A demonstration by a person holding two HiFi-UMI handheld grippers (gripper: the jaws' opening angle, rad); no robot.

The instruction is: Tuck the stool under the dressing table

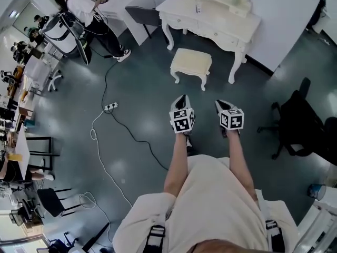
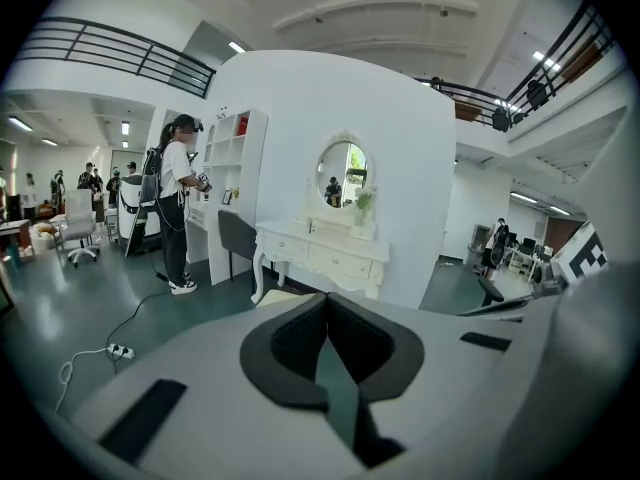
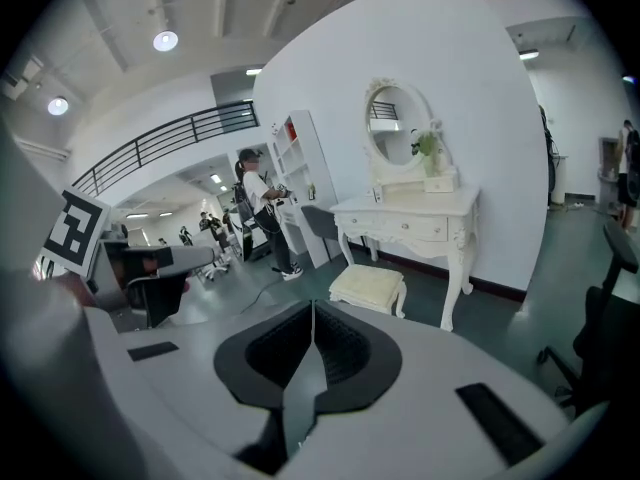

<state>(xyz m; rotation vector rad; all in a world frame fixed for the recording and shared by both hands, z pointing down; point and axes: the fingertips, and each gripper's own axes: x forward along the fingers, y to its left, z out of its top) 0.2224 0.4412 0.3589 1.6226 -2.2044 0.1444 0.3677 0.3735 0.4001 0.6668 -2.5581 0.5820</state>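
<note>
The floor (image 1: 142,104) is dark grey-green and glossy. A white curved wall (image 3: 470,118) stands at the far side, with a white shelf unit (image 2: 240,158) and a dark grey chair (image 1: 142,16) to its left. A black office chair (image 1: 303,124) stands at the right. A white power strip (image 1: 110,106) and its cable (image 1: 93,123) lie on the floor. Round ceiling lights (image 3: 165,40) and a black balcony railing (image 2: 110,53) are overhead.

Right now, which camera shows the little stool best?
The head view: the whole stool from above, standing in front of the dressing table. The right gripper view shows it side-on; the left gripper view catches only a pale corner.
</note>
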